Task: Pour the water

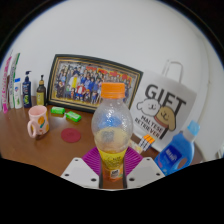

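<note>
A clear plastic bottle with an orange cap and an orange-yellow label stands upright between my fingers, lifted in front of the wooden table. My gripper is shut on the bottle's lower part, the magenta pads pressing its sides. A pink mug stands on the table ahead to the left, beyond the fingers. A round pink coaster lies between the mug and the bottle.
A framed group photo leans against the wall at the back. A white gift bag stands to the right, a blue bottle in front of it. Small bottles line the far left. Green and orange items lie before the frame.
</note>
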`<state>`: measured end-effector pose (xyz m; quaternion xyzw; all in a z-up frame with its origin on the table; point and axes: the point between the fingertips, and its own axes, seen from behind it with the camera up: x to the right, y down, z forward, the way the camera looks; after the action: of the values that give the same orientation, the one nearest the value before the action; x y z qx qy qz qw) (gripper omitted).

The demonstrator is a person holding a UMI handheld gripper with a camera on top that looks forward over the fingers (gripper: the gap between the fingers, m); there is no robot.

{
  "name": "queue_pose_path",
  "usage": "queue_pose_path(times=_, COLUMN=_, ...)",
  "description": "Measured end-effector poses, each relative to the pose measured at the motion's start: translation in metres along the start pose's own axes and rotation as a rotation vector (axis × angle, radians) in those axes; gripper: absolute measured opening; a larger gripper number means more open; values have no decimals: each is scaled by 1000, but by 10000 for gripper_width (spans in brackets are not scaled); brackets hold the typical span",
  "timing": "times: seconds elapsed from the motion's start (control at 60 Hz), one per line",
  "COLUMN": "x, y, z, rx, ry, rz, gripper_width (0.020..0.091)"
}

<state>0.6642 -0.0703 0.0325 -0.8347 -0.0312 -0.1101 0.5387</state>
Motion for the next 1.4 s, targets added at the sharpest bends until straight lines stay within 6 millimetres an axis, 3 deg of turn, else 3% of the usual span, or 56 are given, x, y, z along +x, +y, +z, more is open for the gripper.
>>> queue_pose_path(times=0.15, x=0, y=-67, z=3, rx=25, ry=111, rz=-250, gripper_width=262)
queue_pose_path(times=0.35, x=-43, y=-140, z=26, rx=27, ry=253, rz=-734, gripper_width=259)
queue_pose_path(times=0.517, x=-90, y=-167, z=52, rx=18, ry=341, rz=-1187, gripper_width=257)
queue_pose_path(times=0.783, x=-136, y=-170, z=82, rx=-37, ry=425, rz=-1733, gripper_width=259)
queue_pose_path(times=0.967, x=-136, y=-162, z=87, rx=-66, ry=380, rz=-1701, gripper_width=261)
queue_pose_path(times=1.05, x=-134, y=-162, z=86, rx=-40, ry=330, rz=-1559, gripper_width=260)
queue_pose_path(times=1.283, x=-140, y=-174, z=72, rx=63, ry=83, rz=-732, gripper_width=259)
queue_pose_path(times=1.4, x=-143, y=-168, z=74, rx=63, ry=-69, rz=-275, gripper_width=258)
